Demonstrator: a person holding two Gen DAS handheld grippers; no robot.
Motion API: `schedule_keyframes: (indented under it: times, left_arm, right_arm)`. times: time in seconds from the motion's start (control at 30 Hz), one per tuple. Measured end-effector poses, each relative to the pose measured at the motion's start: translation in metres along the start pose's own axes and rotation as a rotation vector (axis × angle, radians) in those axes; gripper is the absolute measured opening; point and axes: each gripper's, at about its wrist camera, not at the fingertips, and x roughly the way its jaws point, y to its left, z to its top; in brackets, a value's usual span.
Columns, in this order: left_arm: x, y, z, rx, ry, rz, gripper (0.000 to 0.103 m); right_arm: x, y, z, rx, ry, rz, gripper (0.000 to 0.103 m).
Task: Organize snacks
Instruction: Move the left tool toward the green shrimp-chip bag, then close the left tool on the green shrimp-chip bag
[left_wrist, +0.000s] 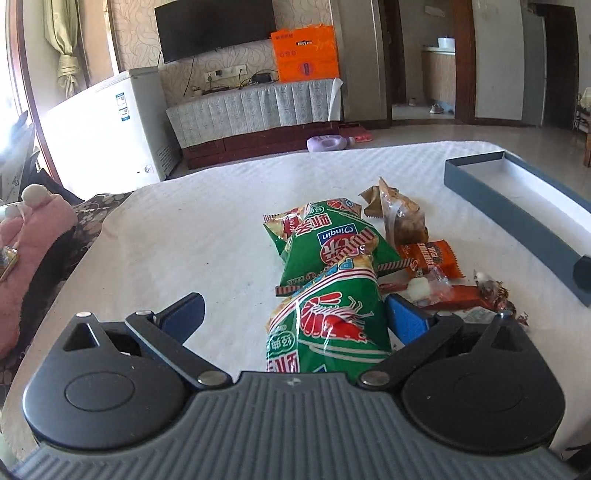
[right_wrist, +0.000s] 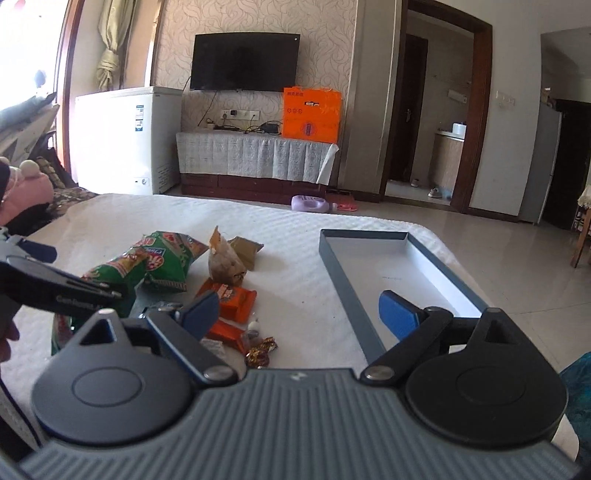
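A pile of snacks lies on the white table. The nearest green shrimp-chip bag (left_wrist: 328, 325) lies between the wide-apart fingers of my left gripper (left_wrist: 295, 317), against the right finger (left_wrist: 406, 319). A second green bag (left_wrist: 332, 240) sits behind it. To its right are a brown packet (left_wrist: 399, 214), an orange packet (left_wrist: 432, 258) and small candies (left_wrist: 495, 291). The empty blue-grey box tray (right_wrist: 343, 280) stands right of the pile. My right gripper (right_wrist: 301, 314) is open, holding nothing, between the orange packet (right_wrist: 236, 299) and the tray. The left gripper (right_wrist: 55, 288) shows over a green bag (right_wrist: 114, 269).
A pink plush (left_wrist: 40, 218) and dark cushions sit off the table's left edge. Beyond the far edge are a purple bottle (right_wrist: 310, 203) on the floor, a white freezer (right_wrist: 125, 140) and a TV cabinet (right_wrist: 255, 158). Bare white tabletop (left_wrist: 184, 229) spreads left of the pile.
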Motion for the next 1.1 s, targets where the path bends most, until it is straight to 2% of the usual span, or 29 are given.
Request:
schedule_keyframes:
  times: [0.1,0.17,0.23,0.33,0.43,0.67,0.8,0.9,1.1]
  left_arm:
    - [-0.016,0.003,-0.009,-0.068,-0.012,-0.011,0.103]
    - [-0.034,0.009,-0.016,-0.123,-0.02,-0.075,0.103]
    - [-0.044,0.01,-0.024,-0.156,-0.004,-0.108,0.103]
    - [-0.051,0.01,-0.035,-0.144,0.043,-0.128,0.103]
    - [-0.048,0.003,-0.037,-0.075,0.052,-0.098,0.103]
    - [-0.035,-0.008,-0.034,0.011,0.087,-0.149,0.103]
    - [-0.026,-0.006,-0.028,-0.03,0.107,-0.173,0.103]
    - [-0.026,-0.005,-0.023,-0.05,0.087,-0.186,0.103]
    - [-0.015,-0.017,-0.021,-0.042,0.094,-0.165,0.103]
  right_arm:
    - [-0.005,-0.002,-0.002,-0.014,0.022,0.035,0.094]
    - [-0.005,0.002,-0.007,-0.044,0.034,0.066,0.094]
    - [-0.007,0.005,-0.009,-0.07,0.04,0.102,0.094]
    - [-0.01,0.009,-0.014,-0.085,0.056,0.17,0.094]
    - [-0.006,0.012,-0.014,-0.077,0.073,0.21,0.094]
    - [0.011,0.015,-0.016,-0.069,0.129,0.209,0.094]
    - [0.016,0.012,-0.016,-0.038,0.142,0.218,0.094]
    - [0.019,0.013,-0.017,-0.037,0.146,0.225,0.094]
    - [0.024,0.013,-0.019,-0.026,0.167,0.205,0.094]
